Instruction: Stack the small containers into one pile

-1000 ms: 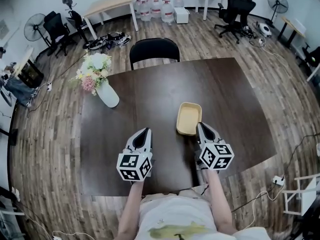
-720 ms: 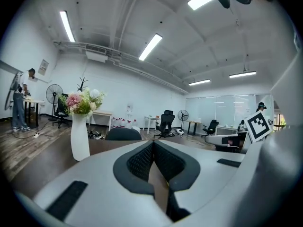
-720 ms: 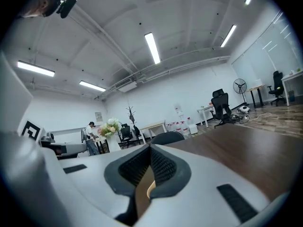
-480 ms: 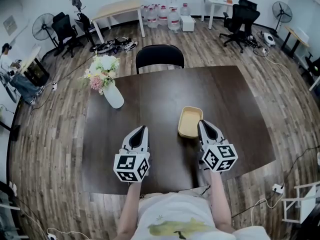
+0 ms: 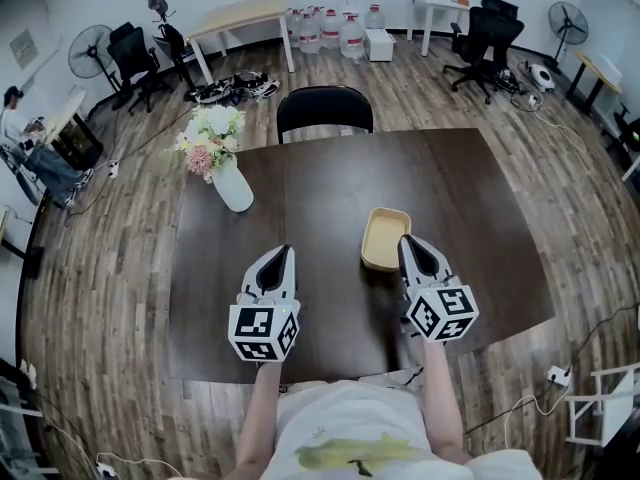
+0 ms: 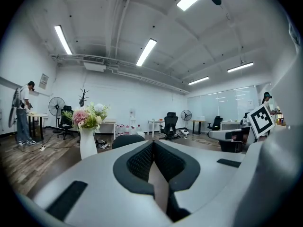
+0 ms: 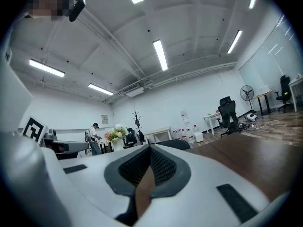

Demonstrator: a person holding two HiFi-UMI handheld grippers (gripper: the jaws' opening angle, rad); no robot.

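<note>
Tan on the dark desk (image 5: pixel 300 188): looks like small containers (image 5: pixel 385 238) already nested into one pile, just beside the right gripper (image 5: pixel 407 240). Holding it and the left gripper (image 5: pixel 283 253) over the desk, jaws closed on nothing. Likely finished; next, only checking for a stray container.

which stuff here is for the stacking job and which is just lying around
For the job: tan container, left claw, right claw.

Just lying about: flower vase, black chair, water bottles.
</note>
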